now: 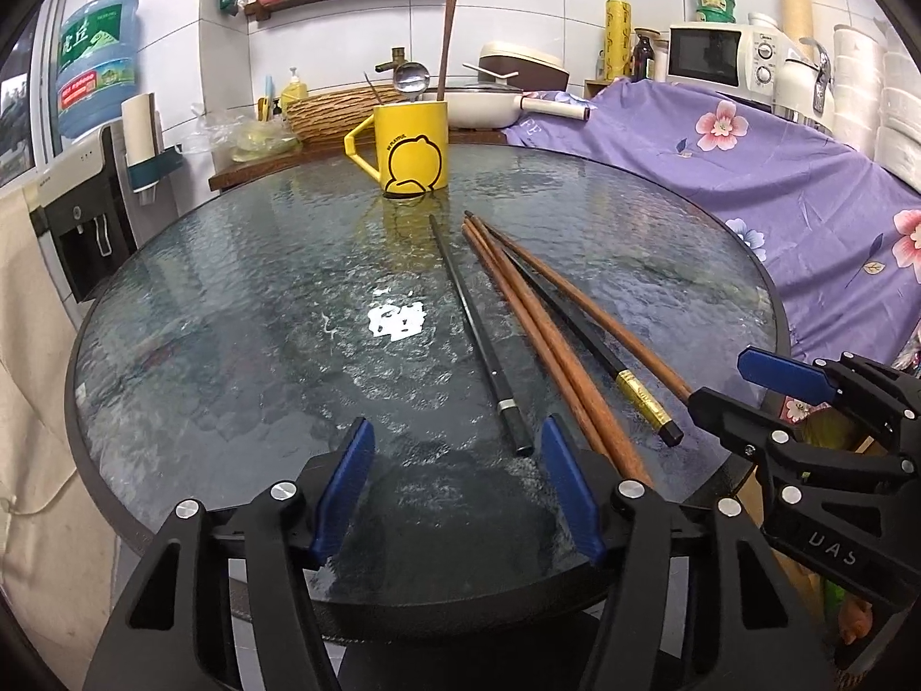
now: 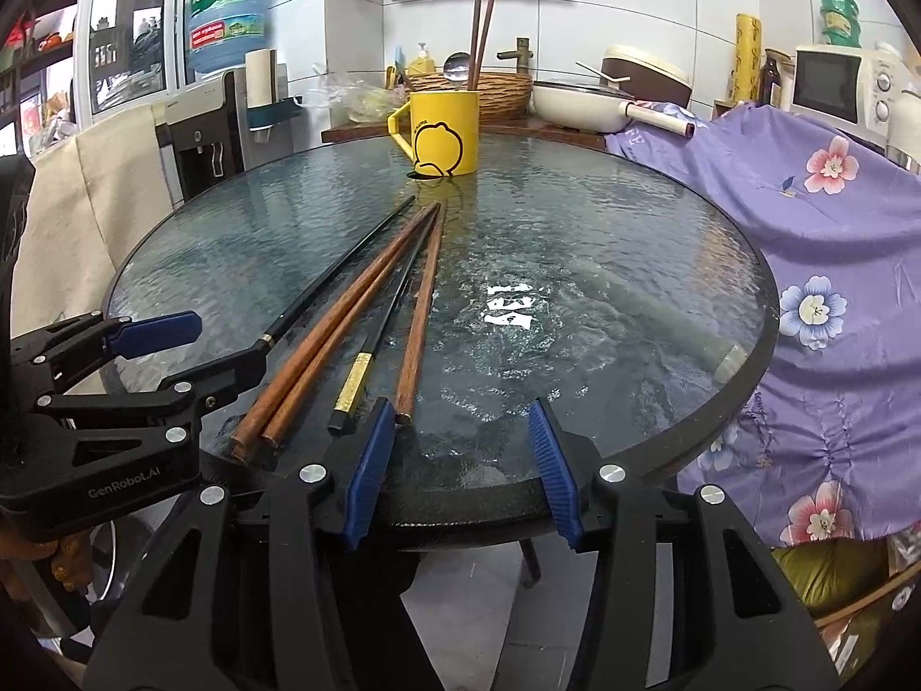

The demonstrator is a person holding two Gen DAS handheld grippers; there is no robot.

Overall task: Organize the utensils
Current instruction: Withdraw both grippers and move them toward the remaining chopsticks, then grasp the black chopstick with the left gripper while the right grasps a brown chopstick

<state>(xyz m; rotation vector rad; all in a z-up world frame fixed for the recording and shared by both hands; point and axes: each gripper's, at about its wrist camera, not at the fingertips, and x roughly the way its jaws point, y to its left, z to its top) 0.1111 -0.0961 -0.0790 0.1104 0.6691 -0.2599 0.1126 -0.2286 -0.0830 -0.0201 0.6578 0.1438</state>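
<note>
Several chopsticks lie fanned on the round glass table (image 1: pixel 230 345): a black one with a silver ring (image 1: pixel 483 345), brown wooden ones (image 1: pixel 535 334) and a black one with a gold band (image 1: pixel 639 397). A yellow mug (image 1: pixel 411 147) at the far side holds two upright brown chopsticks (image 2: pixel 480 29). My left gripper (image 1: pixel 457 426) is open at the near edge, with the silver-ringed chopstick's end just inside its right pad, untouched. My right gripper (image 2: pixel 460 403) is open too. A brown chopstick's end (image 2: pixel 403 414) lies at its left pad's tip. Each gripper shows in the other's view (image 1: pixel 731 386) (image 2: pixel 224 340).
A purple flowered cloth (image 1: pixel 777 184) drapes over things right of the table. Behind the mug are a wicker basket (image 2: pixel 495 89), a white pan (image 2: pixel 581 103), a rice cooker and a microwave (image 1: pixel 714 54). A water dispenser (image 1: pixel 86 213) stands at the left.
</note>
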